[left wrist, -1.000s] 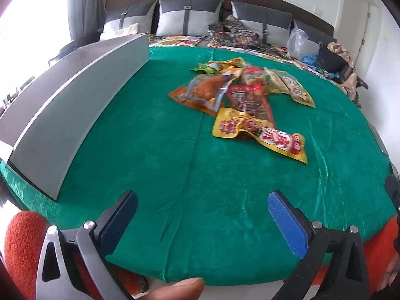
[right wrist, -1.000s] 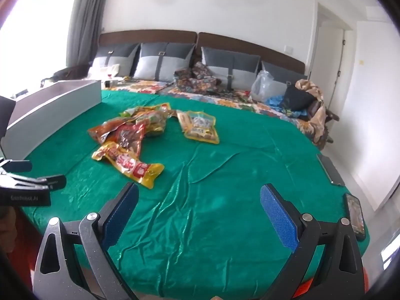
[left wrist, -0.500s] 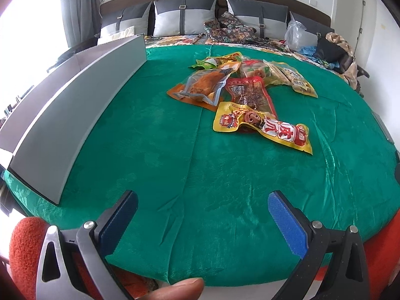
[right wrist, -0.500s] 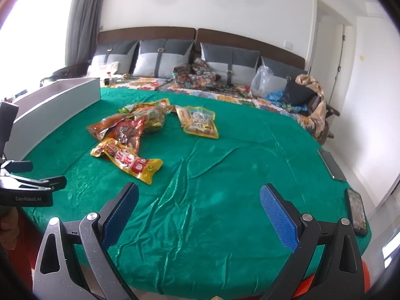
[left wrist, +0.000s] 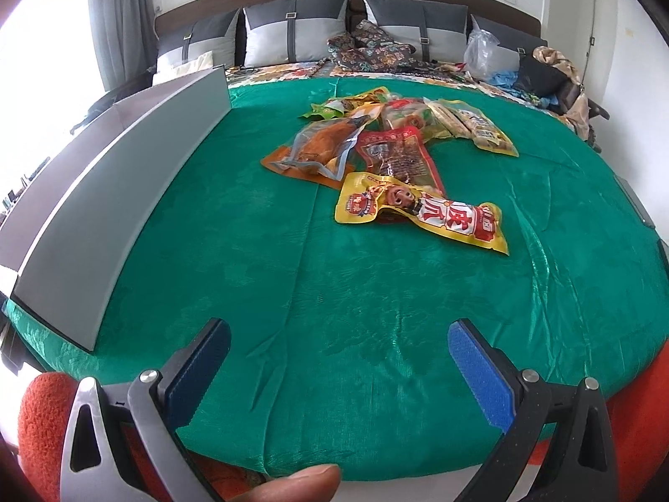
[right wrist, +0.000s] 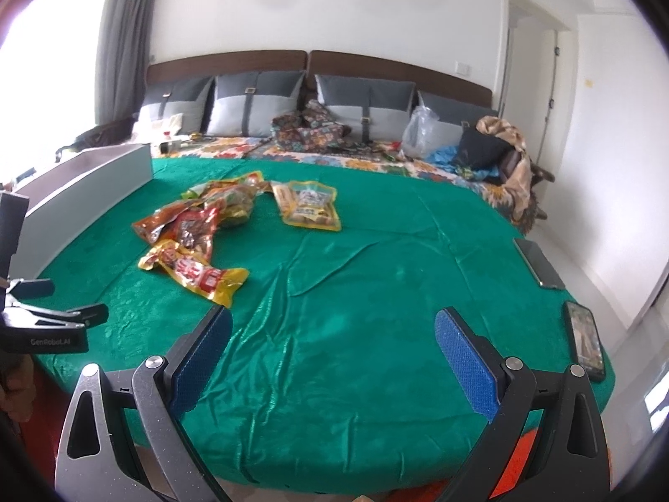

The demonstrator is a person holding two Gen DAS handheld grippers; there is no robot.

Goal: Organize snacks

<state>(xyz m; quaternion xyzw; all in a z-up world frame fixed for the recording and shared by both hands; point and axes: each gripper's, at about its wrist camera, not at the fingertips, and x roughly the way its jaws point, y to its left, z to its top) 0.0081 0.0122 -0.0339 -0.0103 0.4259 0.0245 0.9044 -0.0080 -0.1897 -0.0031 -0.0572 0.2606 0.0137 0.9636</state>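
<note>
Room: bedroom with white walls, a brown headboard (right wrist: 317, 62) and a row of grey pillows (left wrist: 292, 25) at the far side.
Surface: green cloth (left wrist: 334, 293), wrinkled, spread wide across both views; a patterned bedspread (right wrist: 355, 159) shows beyond its far edge.
Grey box: long grey box (left wrist: 108, 192) along the left edge of the cloth, running from near to far.
Snack pile: snack packets (left wrist: 393, 146) heaped at the middle-far part of the cloth, right of the box and apart from it.
Nearest packet: yellow packet with red lettering (left wrist: 422, 213) at the near end of the pile, partly on top of a dark red packet (left wrist: 397, 154).
Other packets: orange packet (left wrist: 322, 146) at the pile's left; pale yellow packet (right wrist: 309, 205) lying just right of the heap.
Phones: two phones (right wrist: 585, 339) at the right edge of the cloth.
Left gripper (left wrist: 338, 359): blue pads spread wide, nothing between them, over the near edge of the cloth, well short of the pile.
Right gripper (right wrist: 334, 351): pads also spread wide and empty, over the near cloth.
Thumb: fingertip (left wrist: 301, 481) at the bottom of the left wrist view.
</note>
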